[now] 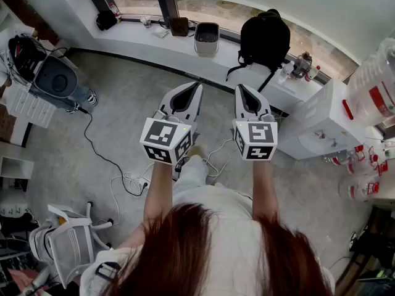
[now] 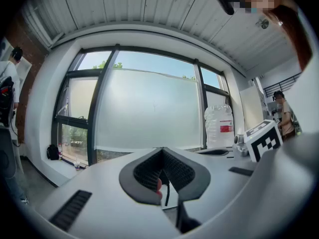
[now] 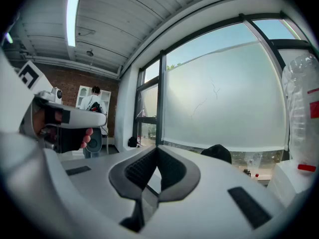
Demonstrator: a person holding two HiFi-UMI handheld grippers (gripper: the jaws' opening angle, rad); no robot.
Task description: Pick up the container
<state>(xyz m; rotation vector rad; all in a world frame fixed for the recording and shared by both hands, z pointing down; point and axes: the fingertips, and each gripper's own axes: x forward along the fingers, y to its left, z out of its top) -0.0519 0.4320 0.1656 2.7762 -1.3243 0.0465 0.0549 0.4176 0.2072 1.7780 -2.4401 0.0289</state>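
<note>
I hold both grippers out level over the grey floor, side by side and facing the window. The left gripper [image 1: 199, 86] [image 2: 163, 150] has its jaws shut, tips together, with nothing between them. The right gripper [image 1: 239, 86] [image 3: 157, 148] looks the same, shut and empty. A grey open-topped container [image 1: 207, 39] stands on the window sill ahead, well beyond both grippers. Large clear jugs with red labels [image 1: 378, 82] [image 2: 220, 127] [image 3: 302, 114] stand on the white cabinet [image 1: 318, 125] to my right. Neither gripper touches anything.
A black backpack [image 1: 264, 39] [image 3: 217, 153] leans on the sill next to the grey container. White cables [image 1: 133, 180] trail on the floor below my hands. A white office chair [image 1: 69, 242] stands at the lower left. Another person [image 1: 58, 82] is at the far left.
</note>
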